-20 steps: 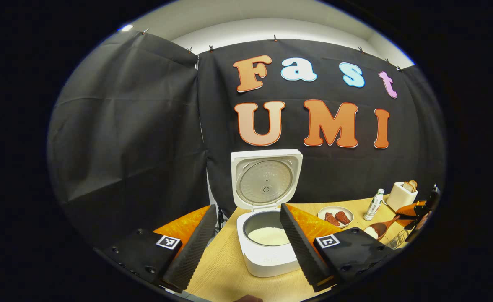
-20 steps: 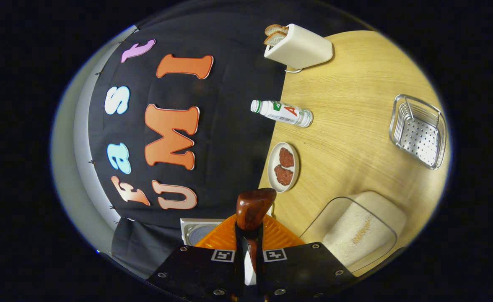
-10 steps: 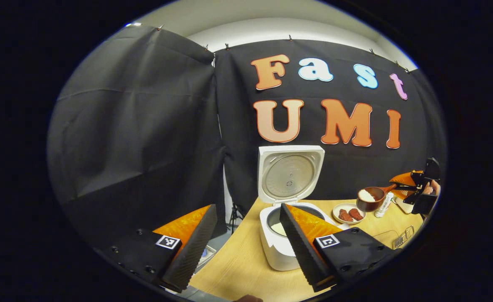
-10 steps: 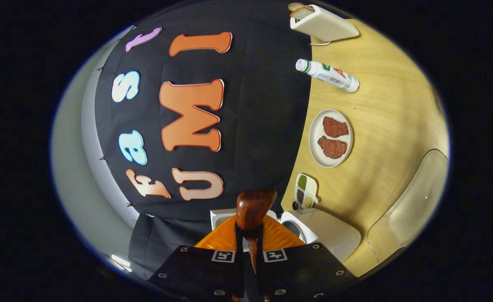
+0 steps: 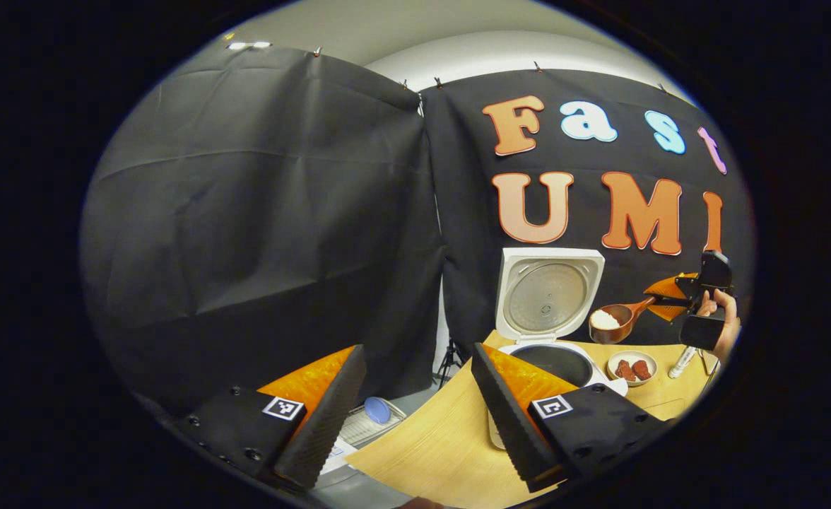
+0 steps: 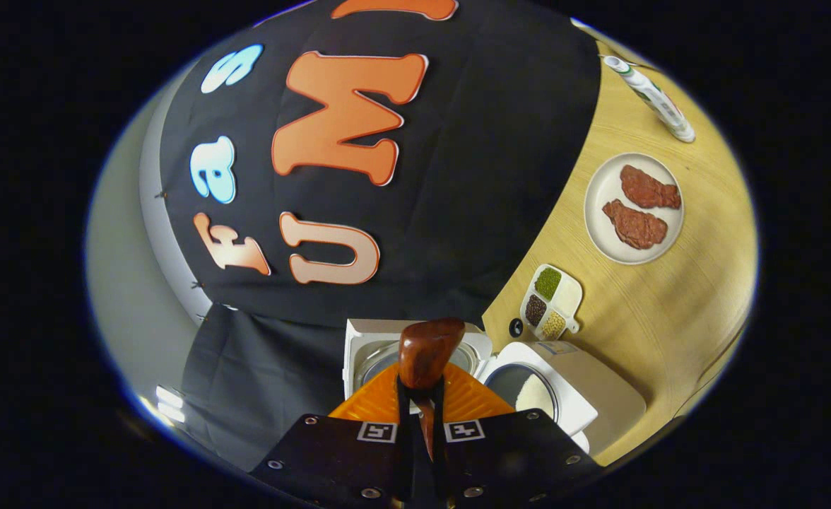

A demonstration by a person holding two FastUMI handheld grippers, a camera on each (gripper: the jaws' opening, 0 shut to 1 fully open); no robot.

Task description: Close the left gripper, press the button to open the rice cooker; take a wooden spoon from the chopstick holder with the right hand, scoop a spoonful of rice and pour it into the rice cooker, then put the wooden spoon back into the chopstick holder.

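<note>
Fingers of the left gripper (image 5: pixel 415 406) stand wide apart, holding nothing. Beyond its right finger sits the rice cooker (image 5: pixel 550 332), lid raised. Right of the lid, the wooden spoon (image 5: pixel 617 322) carries rice in the air, its handle pinched between the closed fingers of the right gripper (image 6: pixel 421 413), held by a hand (image 5: pixel 723 325).

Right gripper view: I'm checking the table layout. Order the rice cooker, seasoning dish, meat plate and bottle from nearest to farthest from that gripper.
1. Rice cooker, just ahead, lid open.
2. Seasoning dish, beyond it.
3. Meat plate, farther along the table.
4. Bottle, at the far end.
</note>
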